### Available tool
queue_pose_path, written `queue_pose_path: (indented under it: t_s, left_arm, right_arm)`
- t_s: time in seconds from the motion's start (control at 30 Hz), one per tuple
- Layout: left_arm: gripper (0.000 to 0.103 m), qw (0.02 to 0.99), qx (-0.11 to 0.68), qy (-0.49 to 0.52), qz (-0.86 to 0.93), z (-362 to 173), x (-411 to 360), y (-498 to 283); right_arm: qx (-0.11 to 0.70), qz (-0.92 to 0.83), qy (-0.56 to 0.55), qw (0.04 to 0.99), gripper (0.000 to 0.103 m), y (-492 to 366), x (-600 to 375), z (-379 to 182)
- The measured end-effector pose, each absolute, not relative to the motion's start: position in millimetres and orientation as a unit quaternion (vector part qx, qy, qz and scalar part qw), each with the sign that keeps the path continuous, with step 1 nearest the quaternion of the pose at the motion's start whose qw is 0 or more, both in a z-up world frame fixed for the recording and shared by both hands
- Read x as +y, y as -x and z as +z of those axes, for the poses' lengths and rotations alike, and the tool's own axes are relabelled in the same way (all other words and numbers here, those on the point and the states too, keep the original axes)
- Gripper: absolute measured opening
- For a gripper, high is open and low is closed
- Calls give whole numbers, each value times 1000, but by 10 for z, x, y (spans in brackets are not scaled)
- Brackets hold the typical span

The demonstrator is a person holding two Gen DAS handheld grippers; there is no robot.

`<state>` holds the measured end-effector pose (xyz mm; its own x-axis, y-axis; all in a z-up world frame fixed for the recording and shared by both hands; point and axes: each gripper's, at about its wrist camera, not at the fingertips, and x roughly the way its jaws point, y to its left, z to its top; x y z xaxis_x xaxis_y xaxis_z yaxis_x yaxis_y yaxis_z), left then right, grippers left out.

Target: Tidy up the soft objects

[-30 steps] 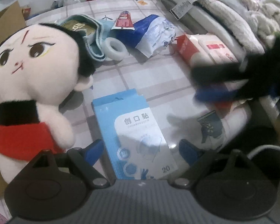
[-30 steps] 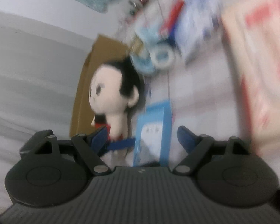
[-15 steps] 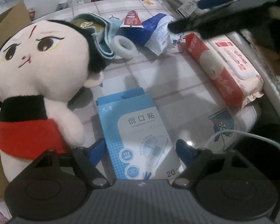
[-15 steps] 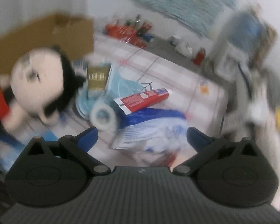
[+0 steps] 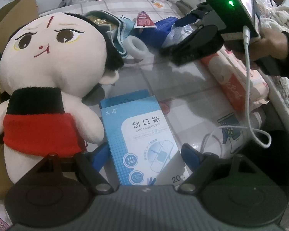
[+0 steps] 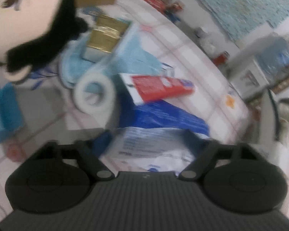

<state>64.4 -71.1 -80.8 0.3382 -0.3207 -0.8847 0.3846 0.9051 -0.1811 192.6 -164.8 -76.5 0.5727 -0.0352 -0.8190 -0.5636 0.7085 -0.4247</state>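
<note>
Plush doll (image 5: 48,77) lies at the surface's left edge, unsorted. Left gripper (image 5: 144,154) straddles the box (image 5: 138,134), apart; right gripper (image 6: 148,140) closing over the pouch (image 6: 158,144), ungripped.

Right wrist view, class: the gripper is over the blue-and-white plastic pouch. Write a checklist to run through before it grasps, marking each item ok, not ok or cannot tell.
1. Blue-and-white plastic pouch lies between the right gripper fingers: ok.
2. Jaws closing, pads pressing the pouch: cannot tell, picture blurred.
3. Red toothpaste tube rests on the pouch's far end, may shift: not ok.
4. White tape roll outside the fingers: ok.
5. Left gripper open over the blue plaster box, away from the pouch: ok.
</note>
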Motion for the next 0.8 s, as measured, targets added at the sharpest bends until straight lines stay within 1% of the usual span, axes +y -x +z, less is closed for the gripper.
queue_pose_path:
  t_s: [0.03,0.1,0.2,0.23,0.27,0.33,0.37,0.47,0.53,0.63,0.7,0.8]
  left_arm:
    - [82,818,533,-29,-216,-810,-703,-642]
    - [82,818,532,-28,-216,-812,-692,-638]
    - [82,819,532,-26,-215,-814,-665,-632]
    - [82,819,531,-26,-214,-823,-672,-629]
    - [82,820,531,-26,-213,-827,-678,-628]
    - [82,821,530,-27,-210,-826,-667,-620]
    - [82,821,530,-27,-210,-824,-661,-620]
    - [82,823,528,-25,-208,-820,-655,-615]
    - [81,825,525,-25,-206,-827,-656,-606]
    - [81,828,522,-21,-203,-831,-649,-602]
    - [81,829,521,-17,-201,-831,-643,-602]
    - [81,831,519,-15,-200,-838,-631,-599]
  right_arm:
    - [435,157,345,817,69,-1930,-1660,-761]
    - [432,145,345,820,57,-1885,-1669,-739]
    - [428,136,317,835,45,-1800,-1732,-610]
    - [422,136,306,842,36,-1761,-1745,-545]
    - [419,134,295,848,31,-1716,-1760,-461]
    - [417,129,253,863,28,-1640,-1847,-288]
    - [417,127,229,870,24,-1610,-1909,-202]
    - [419,120,158,886,22,-1493,-2090,35]
    - [423,126,84,894,21,-1370,-2232,221]
    - [422,134,-62,895,20,-1208,-2535,357]
    - [430,131,-180,875,20,-1035,-2768,278]
    - [431,112,-311,839,20,-682,-2986,-31]
